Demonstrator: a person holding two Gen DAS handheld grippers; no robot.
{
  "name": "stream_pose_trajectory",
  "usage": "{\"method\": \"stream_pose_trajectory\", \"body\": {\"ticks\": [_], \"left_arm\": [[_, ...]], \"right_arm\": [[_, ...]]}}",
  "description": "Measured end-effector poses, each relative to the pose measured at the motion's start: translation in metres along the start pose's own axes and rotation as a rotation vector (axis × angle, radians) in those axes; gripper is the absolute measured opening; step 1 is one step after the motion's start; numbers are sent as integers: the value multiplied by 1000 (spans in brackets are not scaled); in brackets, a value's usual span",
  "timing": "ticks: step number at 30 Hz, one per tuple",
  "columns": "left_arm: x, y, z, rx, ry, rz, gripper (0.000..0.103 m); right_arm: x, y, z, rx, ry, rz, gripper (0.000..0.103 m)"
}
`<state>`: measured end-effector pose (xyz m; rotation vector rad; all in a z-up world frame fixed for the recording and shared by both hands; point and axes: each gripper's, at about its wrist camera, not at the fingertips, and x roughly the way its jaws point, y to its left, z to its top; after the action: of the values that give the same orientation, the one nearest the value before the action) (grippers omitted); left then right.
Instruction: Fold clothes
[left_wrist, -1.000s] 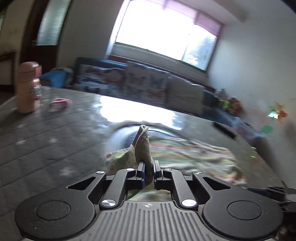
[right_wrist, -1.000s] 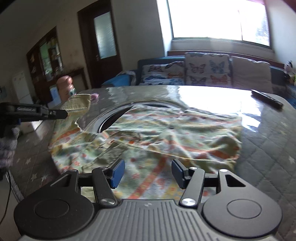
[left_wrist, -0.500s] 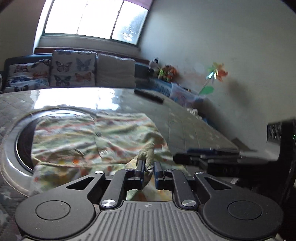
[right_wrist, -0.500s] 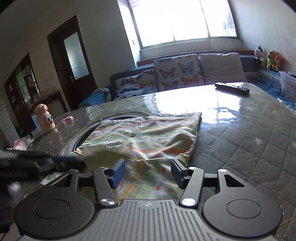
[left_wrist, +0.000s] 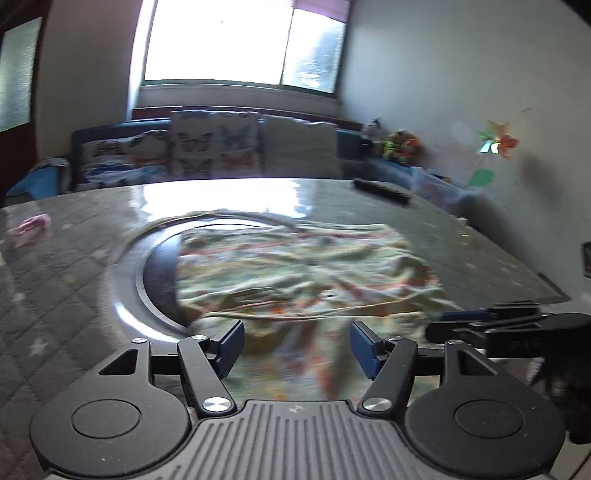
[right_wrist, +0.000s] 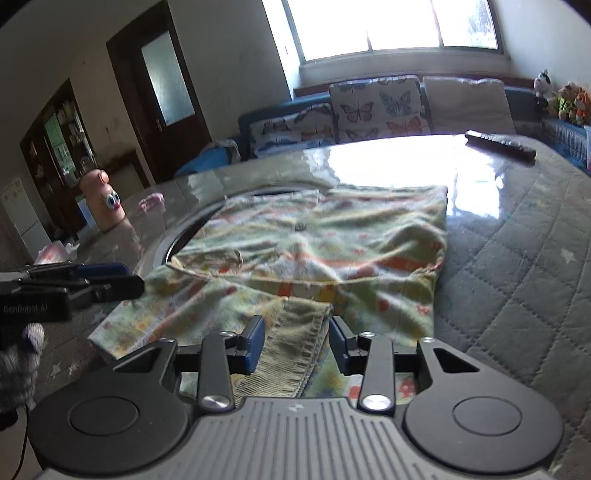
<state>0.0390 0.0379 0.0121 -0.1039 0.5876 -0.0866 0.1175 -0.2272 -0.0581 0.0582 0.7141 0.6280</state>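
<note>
One garment hem (right_wrist: 295, 343) between right fingers (right_wrist: 255, 345)

A dark remote control (right_wrist: 499, 145) is seen lying at the far edge of the glossy quilted worktop (right_wrist: 517, 236). A pink bottle with cartoon eyes (right_wrist: 104, 201) stands at the left, a small pink item (right_wrist: 151, 202) near it. Butterfly-print cushions (right_wrist: 376, 110) line the sofa below the window (right_wrist: 399, 26).
</note>
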Motion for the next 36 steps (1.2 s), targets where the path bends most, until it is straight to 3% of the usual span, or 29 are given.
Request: {"method": "stream_pose_trajectory", "body": {"ticks": [3, 7, 8, 15, 23, 29, 33, 36], "left_arm": [[2, 12, -2, -5, 6, 51, 66], [11, 19, -6, 3, 26, 103, 66], [13, 19, -7, 8, 33, 110, 66], [25, 21, -13, 25, 60, 147, 66], [32, 27, -13, 31, 68, 193, 66], [24, 24, -3, 42, 42, 190, 66], [29, 6, 3, 83, 40, 137, 66], [42, -6, 6, 117, 59, 101, 66]], "right_arm": [[9, -1, -1, -10, 15, -30, 31], [18, 1, 0, -31, 21, -59, 8], [18, 2, 2, -39, 15, -63, 8], [-7, 14, 27, -82, -107, -71, 7], [26, -10, 14, -2, -8, -122, 8], [15, 0, 22, -95, -54, -89, 10], [28, 10, 27, -130, -26, -26, 12], [44, 9, 25, -127, 2, -26, 17]]}}
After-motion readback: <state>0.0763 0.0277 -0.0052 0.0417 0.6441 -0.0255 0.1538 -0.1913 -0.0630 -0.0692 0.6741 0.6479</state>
